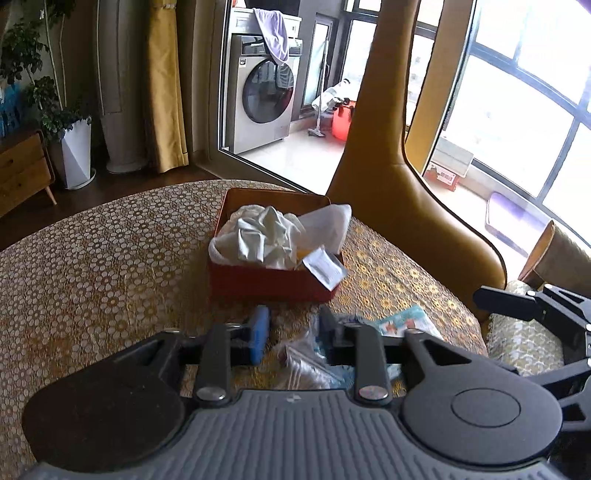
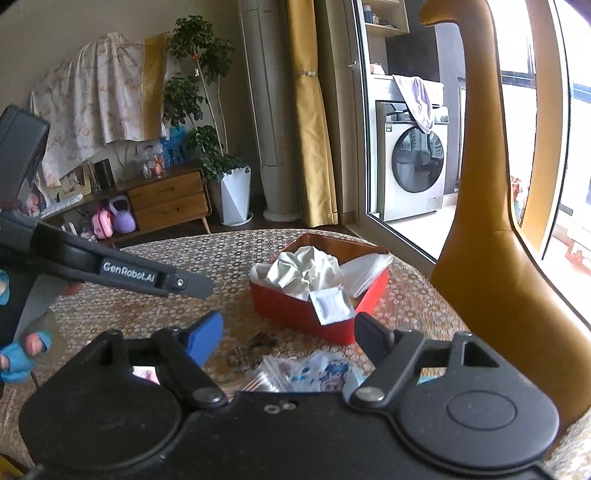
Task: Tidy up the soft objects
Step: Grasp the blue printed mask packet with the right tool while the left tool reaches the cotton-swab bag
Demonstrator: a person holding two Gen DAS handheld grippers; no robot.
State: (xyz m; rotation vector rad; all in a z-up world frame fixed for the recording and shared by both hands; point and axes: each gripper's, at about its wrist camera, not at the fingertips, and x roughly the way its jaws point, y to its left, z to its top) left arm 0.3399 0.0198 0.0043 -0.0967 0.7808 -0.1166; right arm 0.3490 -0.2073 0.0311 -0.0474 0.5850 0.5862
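As daylight poured through the balcony windows, a red box [image 1: 273,284] sat on the round surface [image 1: 92,258] covered with a gold patterned cloth, heaped with crumpled white cloths [image 1: 262,236]. A folded white piece [image 1: 328,225] leaned over the box's far right edge, and a small white sachet [image 1: 325,271] lay tipped on its near right corner. In front of the box, loose plastic packets [image 1: 314,365] with blue and white print lay scattered on the surface, just below both pairs of tongs.

The left tongs [image 1: 293,332] hovered above those packets with the blue pads [image 1: 260,332] partly apart, gripping nothing. The right tongs [image 2: 288,332] stood wide, also empty, with the box showing beyond the gap and the packets [image 2: 314,373] beneath it. In the right wrist view the left tool's black arm [image 2: 147,275] crossed the left side of the frame, held by a hand [image 2: 22,354] in a blue fingerless glove.

A tan leather chair [image 1: 406,206] stood against the surface's right side. Beyond it, a washing machine [image 1: 262,92] with a lilac towel [image 1: 275,33] draped over the top stood on the balcony. A potted plant [image 2: 229,177] in a white pot and a wooden cabinet [image 2: 170,203] lined the far wall.
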